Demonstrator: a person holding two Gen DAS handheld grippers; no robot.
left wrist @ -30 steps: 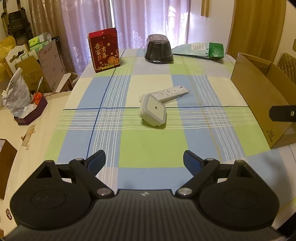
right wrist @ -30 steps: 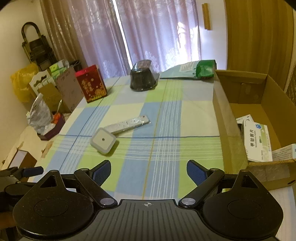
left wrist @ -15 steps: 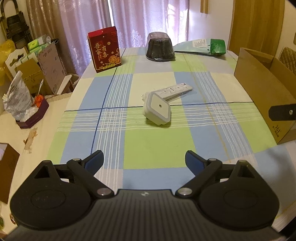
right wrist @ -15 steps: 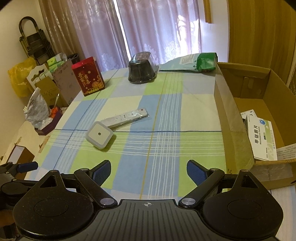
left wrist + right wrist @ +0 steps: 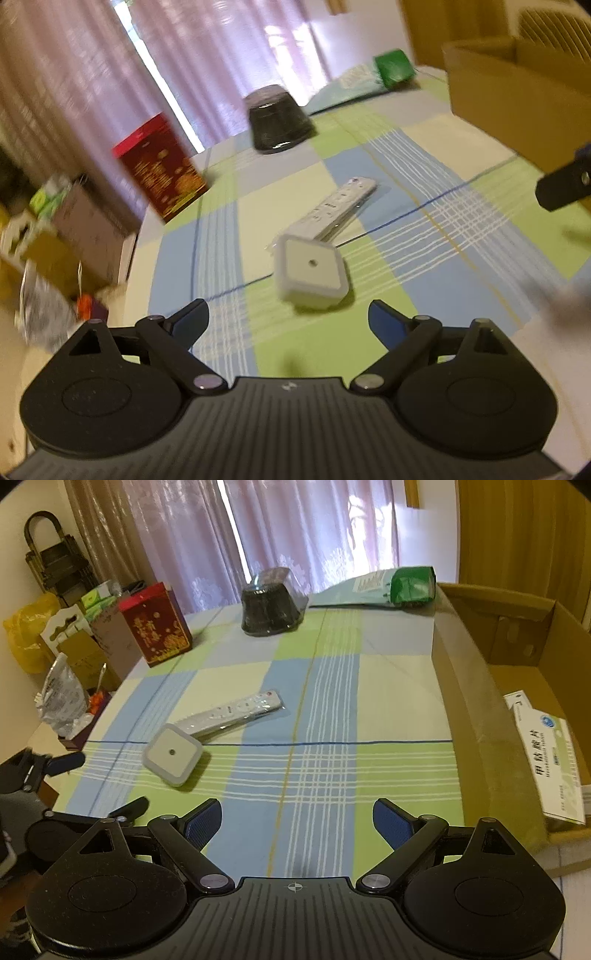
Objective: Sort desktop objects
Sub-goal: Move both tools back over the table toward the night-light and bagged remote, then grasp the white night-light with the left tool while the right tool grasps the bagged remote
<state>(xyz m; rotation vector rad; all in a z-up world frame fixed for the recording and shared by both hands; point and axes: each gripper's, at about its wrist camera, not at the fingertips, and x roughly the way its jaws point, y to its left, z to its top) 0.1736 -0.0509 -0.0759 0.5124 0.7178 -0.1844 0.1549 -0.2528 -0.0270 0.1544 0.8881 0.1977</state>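
Square white night light (image 5: 312, 271) lies on the checked tablecloth (image 5: 332, 716), touching a wrapped white remote (image 5: 231, 713). Medicine boxes (image 5: 550, 760) with Chinese print sit in the cardboard box (image 5: 476, 701). Left gripper (image 5: 288, 319) hovers tilted just before the light, jaws wide, empty; right gripper (image 5: 297, 818) likewise gapes empty.

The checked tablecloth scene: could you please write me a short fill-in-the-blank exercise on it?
1. The white square device lies touching one end of the ____.
2. The medicine box lies inside the ____ box.
3. Both the left gripper and the right gripper have their jaws ____.
4. The red box stands ____ on the tablecloth.

Missing words: remote control; cardboard; open; upright
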